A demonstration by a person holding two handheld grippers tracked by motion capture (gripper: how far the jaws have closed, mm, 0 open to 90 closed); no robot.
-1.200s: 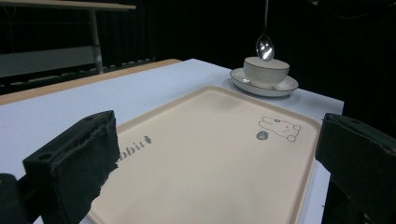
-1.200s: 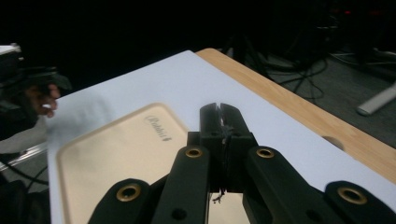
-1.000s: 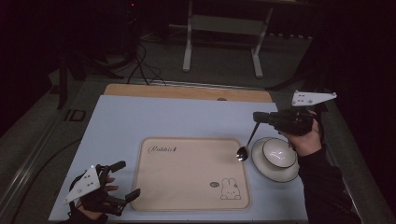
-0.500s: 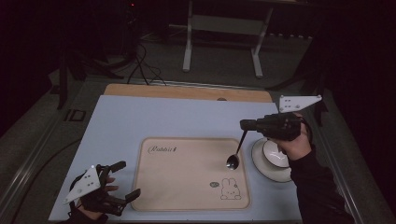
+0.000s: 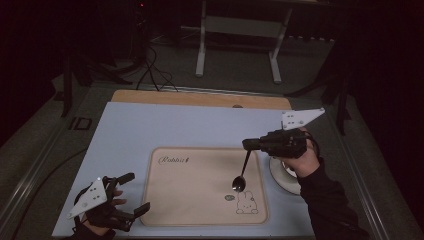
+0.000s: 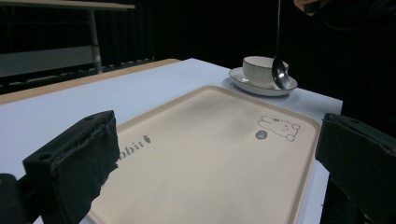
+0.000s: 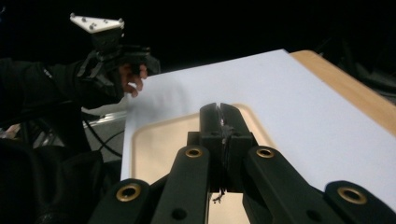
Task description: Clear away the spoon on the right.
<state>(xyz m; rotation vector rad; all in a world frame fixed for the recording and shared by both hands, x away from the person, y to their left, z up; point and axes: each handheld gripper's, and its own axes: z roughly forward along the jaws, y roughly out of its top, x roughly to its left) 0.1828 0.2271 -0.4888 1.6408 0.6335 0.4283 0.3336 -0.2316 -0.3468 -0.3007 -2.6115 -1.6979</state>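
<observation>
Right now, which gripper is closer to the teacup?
Right. The right gripper hangs just left of the teacup, holding a spoon; the left gripper sits across the tray, far away.

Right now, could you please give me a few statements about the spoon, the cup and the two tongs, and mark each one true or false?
1. The right tongs are shut on the spoon. True.
2. The spoon lies flat on the tray. False: it hangs bowl-down above the tray, held by its handle.
3. The cup stands on a saucer beside the tray. True.
4. The left tongs grip the tray's edge. False: their jaws stand open by the tray's corner, with nothing between them.
5. The rabbit drawing is at the tray's far left corner. False: it is at the near right corner.
</observation>
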